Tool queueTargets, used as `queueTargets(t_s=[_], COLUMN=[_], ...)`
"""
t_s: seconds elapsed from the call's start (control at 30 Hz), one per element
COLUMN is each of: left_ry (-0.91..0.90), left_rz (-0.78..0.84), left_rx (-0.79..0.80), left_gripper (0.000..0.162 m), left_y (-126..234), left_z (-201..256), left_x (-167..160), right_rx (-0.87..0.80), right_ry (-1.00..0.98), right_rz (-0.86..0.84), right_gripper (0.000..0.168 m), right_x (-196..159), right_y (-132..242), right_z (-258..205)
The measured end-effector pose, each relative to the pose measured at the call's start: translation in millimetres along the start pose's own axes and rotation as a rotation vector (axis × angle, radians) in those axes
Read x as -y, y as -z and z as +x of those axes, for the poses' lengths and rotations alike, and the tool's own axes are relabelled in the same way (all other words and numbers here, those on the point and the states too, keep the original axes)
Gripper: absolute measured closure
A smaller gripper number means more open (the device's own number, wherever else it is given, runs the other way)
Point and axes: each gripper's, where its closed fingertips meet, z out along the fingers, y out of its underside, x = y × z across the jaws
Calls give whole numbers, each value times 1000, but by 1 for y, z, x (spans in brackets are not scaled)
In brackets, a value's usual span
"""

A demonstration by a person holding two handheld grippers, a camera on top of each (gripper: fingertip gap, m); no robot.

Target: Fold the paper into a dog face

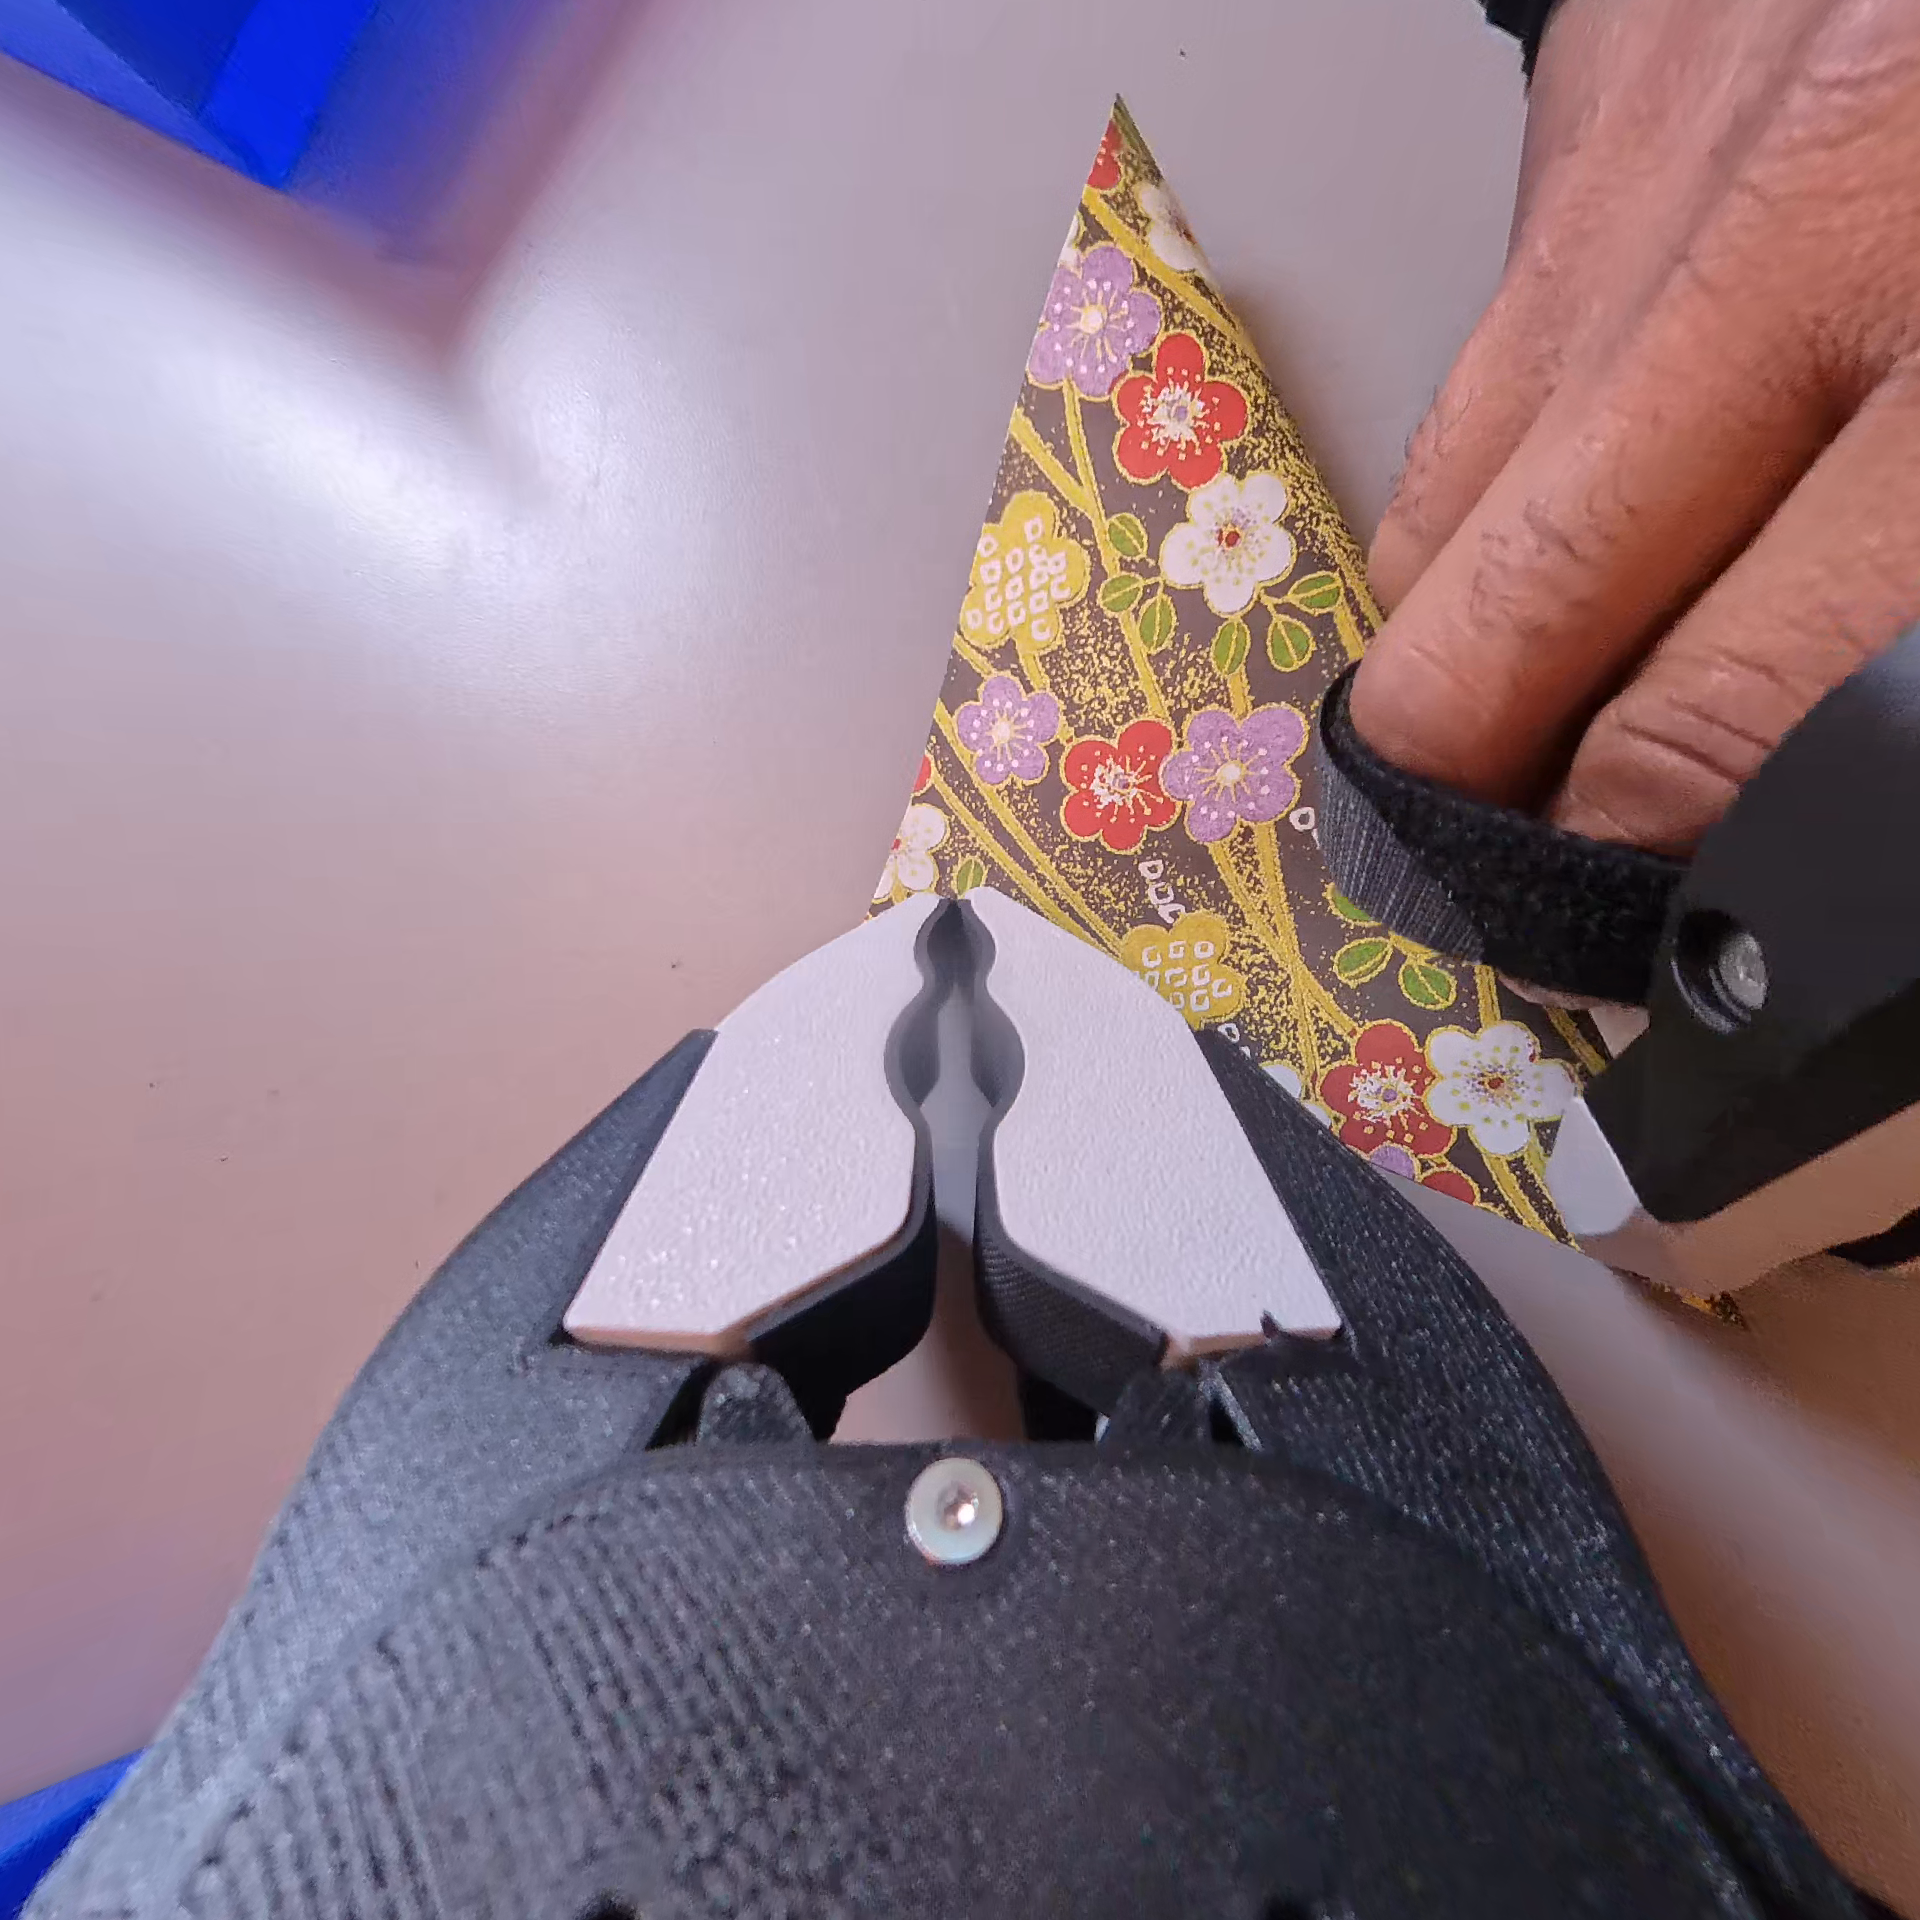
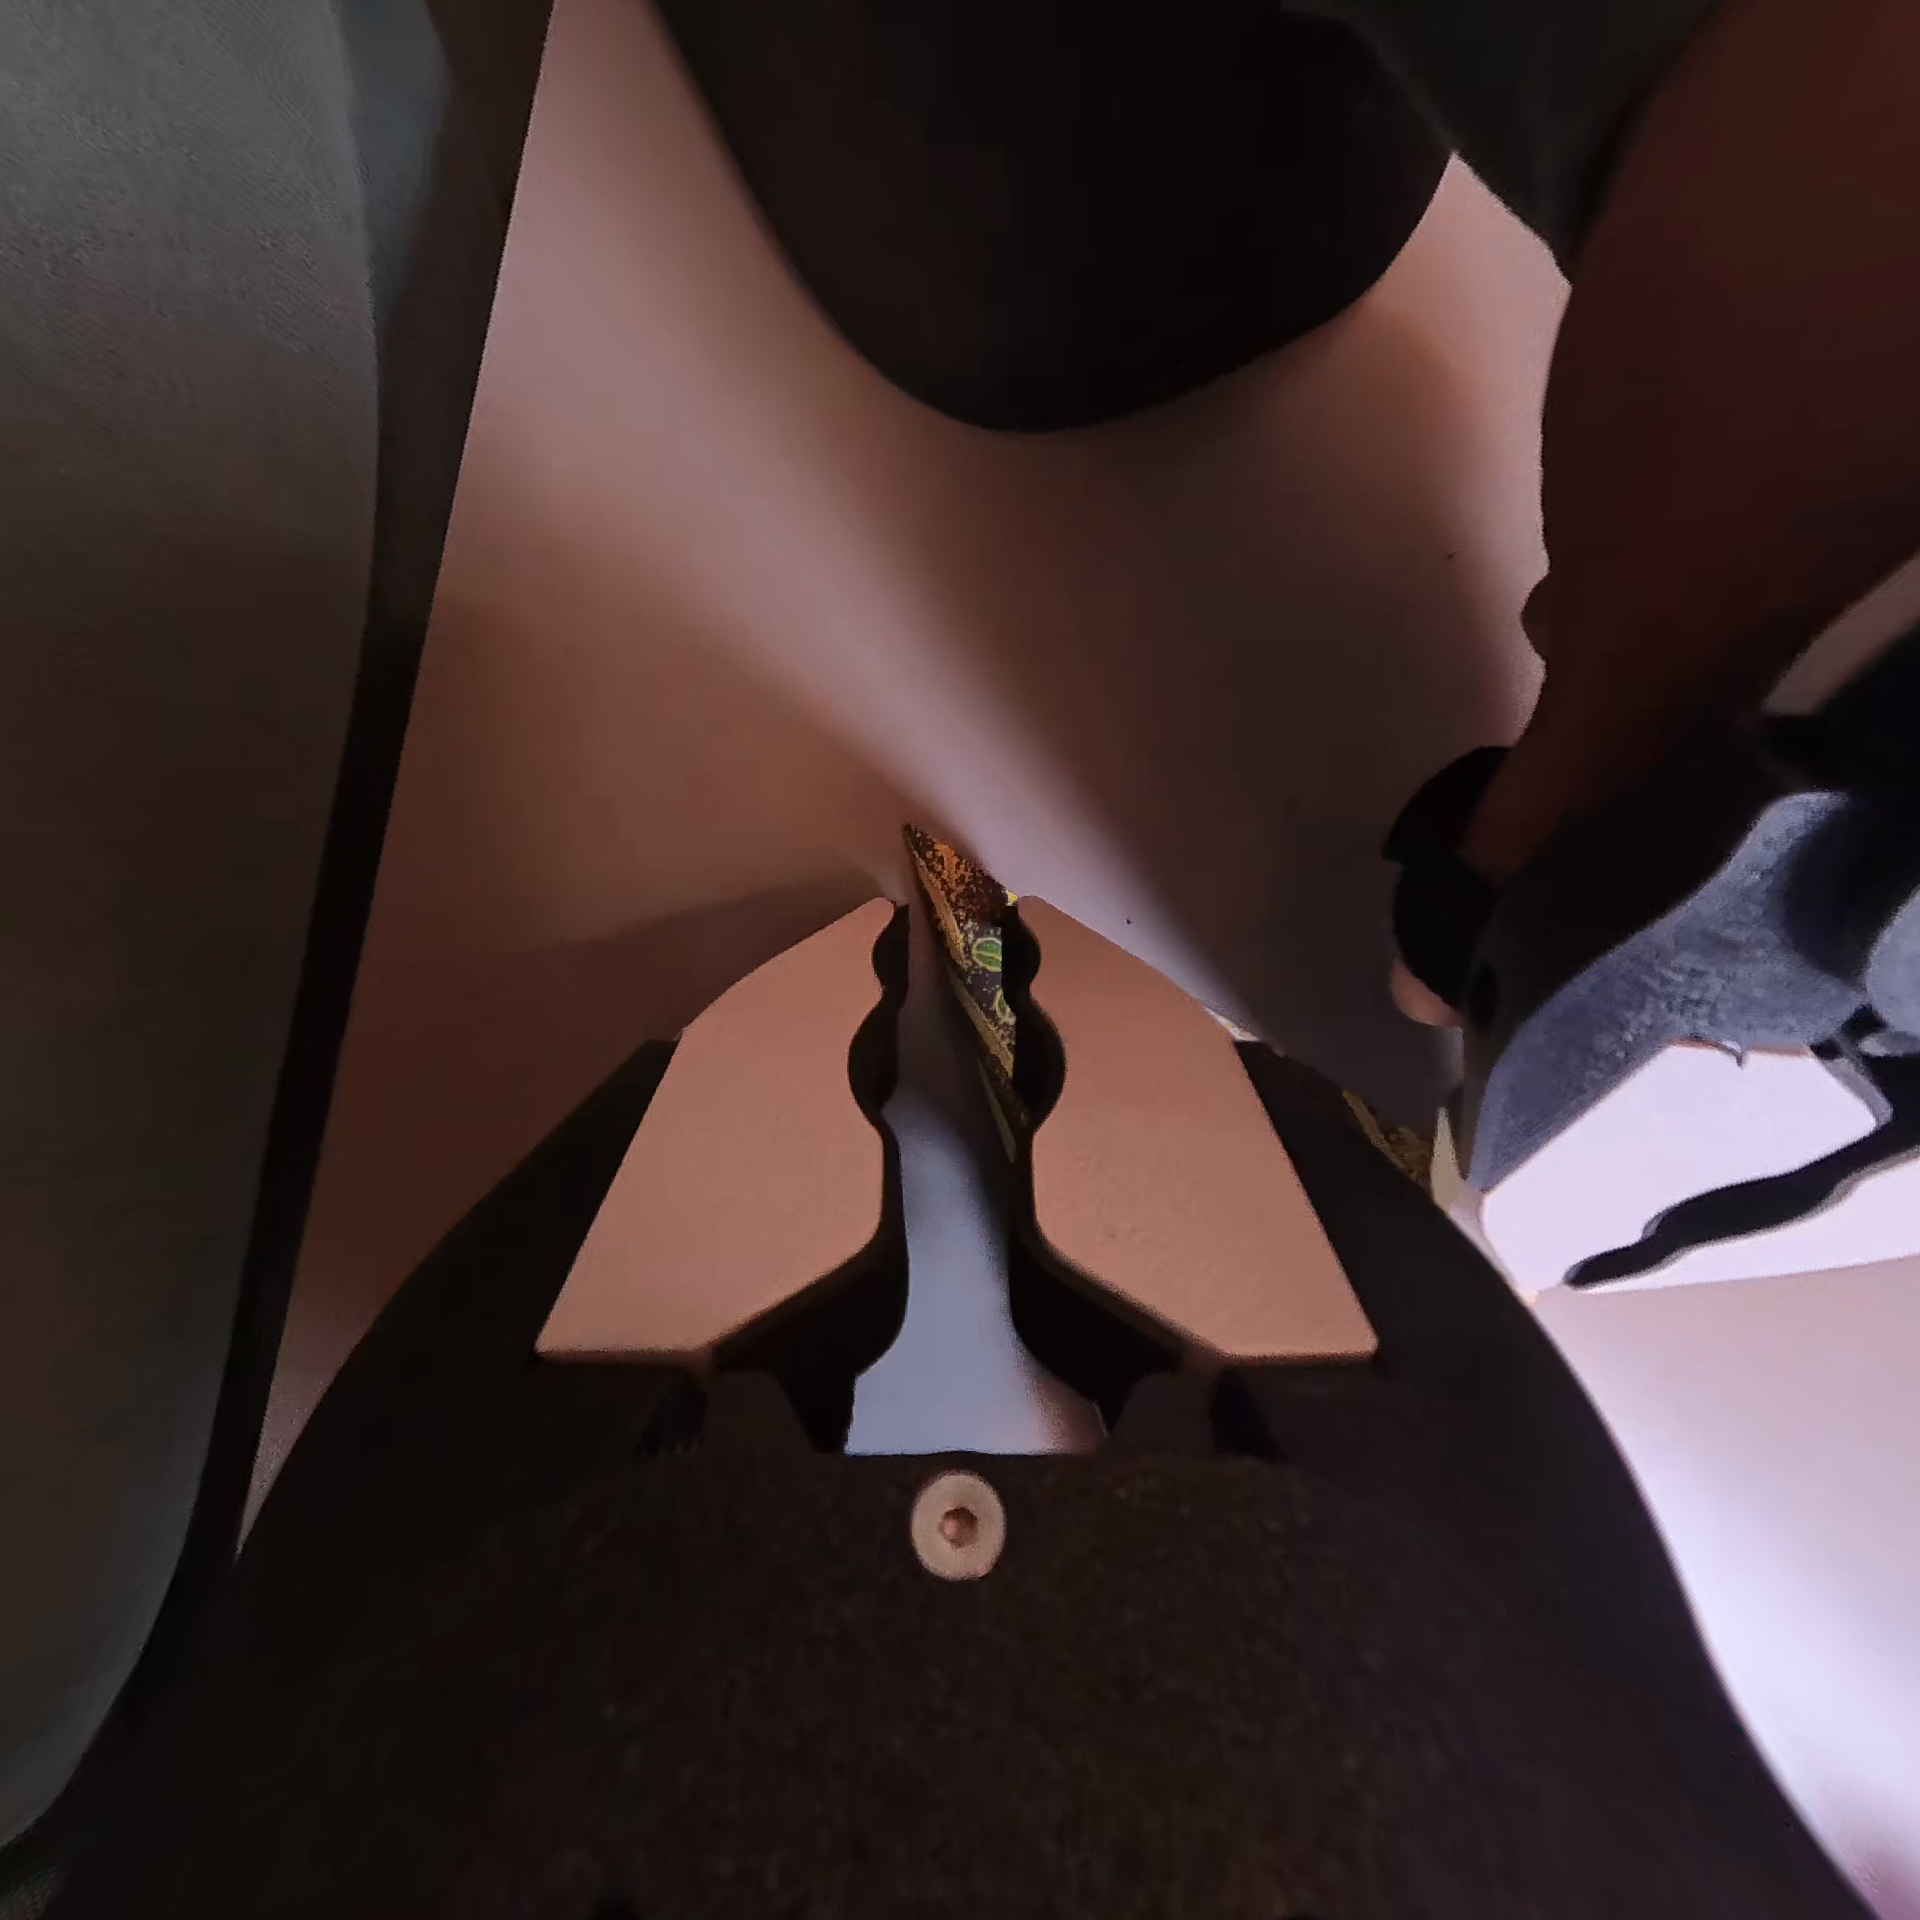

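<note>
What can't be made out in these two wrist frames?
- Left wrist view: the floral paper's right side is covered by the hand and the right gripper; its near corner sits behind the left gripper.
- Right wrist view: only a sliver of paper shows between the fingers; the rest is hidden and dark.
- Blue object, top left: blurred, cut off.

text: none readable | labels: none | numbers: none

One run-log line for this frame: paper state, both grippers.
paper: folded triangle, flat on table | left gripper: shut, tips at paper's edge | right gripper: slightly open, paper corner between fingers | stage: mid-fold
</note>
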Motion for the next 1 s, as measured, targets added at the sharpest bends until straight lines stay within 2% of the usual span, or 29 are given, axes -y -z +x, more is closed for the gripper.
queueTargets(t_s=[0.6, 0.8, 0.93, 1.0], left_ry=[-16, -6, -1, -1], left_rz=[0, 6, 6, 5], left_rx=[4, -5, -7, -5], left_gripper=[162, 162, 162, 162], left_y=[-1, -2, -2, -2], left_z=[-1, -1, -1, -1], left_x=[0, 0, 0, 0], right_rx=[-148, -194, -192, -168], right_ry=[266, 346, 293, 259], right_rz=[-44, -39, -23, -14], right_gripper=[168, 168, 167, 160], right_x=[0, 0, 1, 2], right_y=[0, 0, 1, 1], right_z=[-4, -5, -4, -4])
